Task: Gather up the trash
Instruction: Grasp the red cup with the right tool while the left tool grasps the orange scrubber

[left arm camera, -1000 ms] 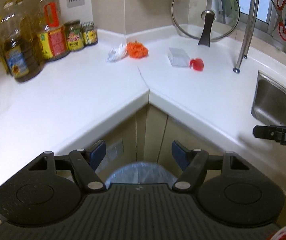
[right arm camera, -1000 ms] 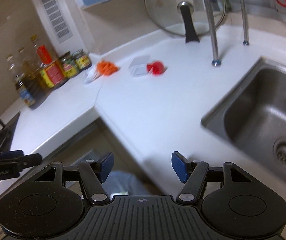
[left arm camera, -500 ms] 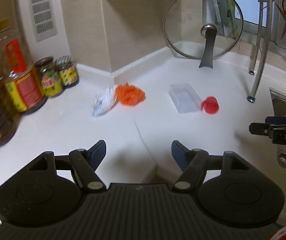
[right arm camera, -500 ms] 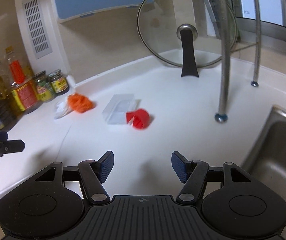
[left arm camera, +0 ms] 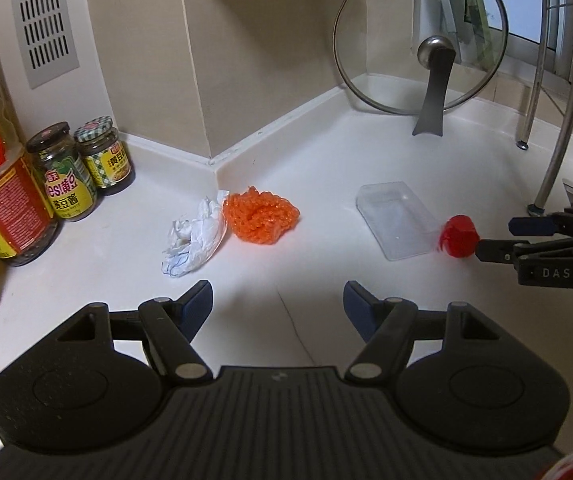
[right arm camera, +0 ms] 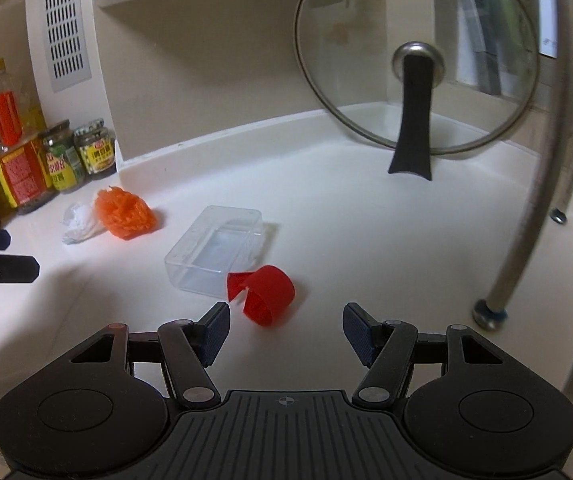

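You are bringing both grippers in over the white counter (left arm camera: pixel 86 280): a second ago the cabinet front and a bin liner were showing below the counter edge, and now the trash is lying right ahead of the fingers. Your left gripper (left arm camera: pixel 277 300) is hovering with its blue pads spread wide and nothing between them, and the bare counter with a thin seam line is sitting just beyond them. Your right gripper (right arm camera: pixel 285 326) is likewise standing spread and empty, its left pad sitting just short of the red curled strip (right arm camera: pixel 264 294), which is lying on the counter slightly left of the gap and not between the pads. In the left wrist view that same strip is showing at the tip of the right gripper's fingers. Just behind the strip, the clear plastic tray (right arm camera: pixel 214 254) is resting flat, touching or nearly touching it. Farther left, the orange mesh wad (left arm camera: pixel 260 218) and the crumpled white wrapper (left arm camera: pixel 194 238) are lying side by side, touching, ahead of your left gripper. Beyond them, the sauce jars (left arm camera: pixel 82 168) and oil bottles (left arm camera: pixel 2 200) are standing along the left wall. At the back, the glass pot lid (right arm camera: pixel 416 56) is leaning upright in the corner, and the metal rack legs (right arm camera: pixel 526 200) are standing to the right.
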The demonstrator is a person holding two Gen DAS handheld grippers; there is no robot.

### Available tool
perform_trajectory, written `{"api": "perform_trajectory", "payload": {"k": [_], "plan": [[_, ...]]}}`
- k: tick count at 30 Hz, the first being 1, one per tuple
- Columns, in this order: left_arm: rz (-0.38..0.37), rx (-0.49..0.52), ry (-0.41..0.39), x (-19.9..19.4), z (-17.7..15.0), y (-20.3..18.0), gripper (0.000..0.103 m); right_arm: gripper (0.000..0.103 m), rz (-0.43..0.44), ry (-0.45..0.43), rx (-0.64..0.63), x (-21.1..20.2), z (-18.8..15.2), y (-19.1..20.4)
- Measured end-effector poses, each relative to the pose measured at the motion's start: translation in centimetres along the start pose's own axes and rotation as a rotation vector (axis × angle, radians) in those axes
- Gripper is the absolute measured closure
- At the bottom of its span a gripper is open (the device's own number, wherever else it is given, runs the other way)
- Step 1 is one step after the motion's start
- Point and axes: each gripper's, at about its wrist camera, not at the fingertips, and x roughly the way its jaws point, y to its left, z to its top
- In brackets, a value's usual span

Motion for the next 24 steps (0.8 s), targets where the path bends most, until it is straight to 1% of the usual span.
{"api": "perform_trajectory", "payload": {"k": [3,7,11,12,13,15,18,24], "plan": [[-0.006,0.006,0.006,0.7,0.1,0.3,0.033,0.041,0.016,0.007,-0.041,1.1,0.3,0.1],[-0.015,0.012,0.009,1.4,0.3,0.7,0.033,0.051,0.021,0.020,-0.095,2.1,0.4,0.4],[-0.020,0.013,0.006,2.0,0.5,1.0,0.033,0.055,0.037,0.013,-0.118,2.6,0.6,0.6],[-0.020,0.012,0.006,2.2,0.6,1.1,0.033,0.061,0.036,0.016,-0.119,2.8,0.6,0.6],[-0.021,0.011,0.005,2.4,0.7,1.2,0.033,0.074,0.036,0.018,-0.119,2.9,0.7,0.6],[-0.023,0.010,0.000,2.6,0.8,1.3,0.033,0.088,0.034,0.023,-0.109,3.0,0.7,0.5],[-0.025,0.016,-0.010,3.0,1.0,1.4,0.033,0.088,0.033,0.004,-0.073,2.6,0.6,0.2],[-0.028,0.030,-0.031,4.2,1.9,1.3,0.033,0.088,-0.010,-0.028,0.010,1.4,1.1,-0.5]]}}
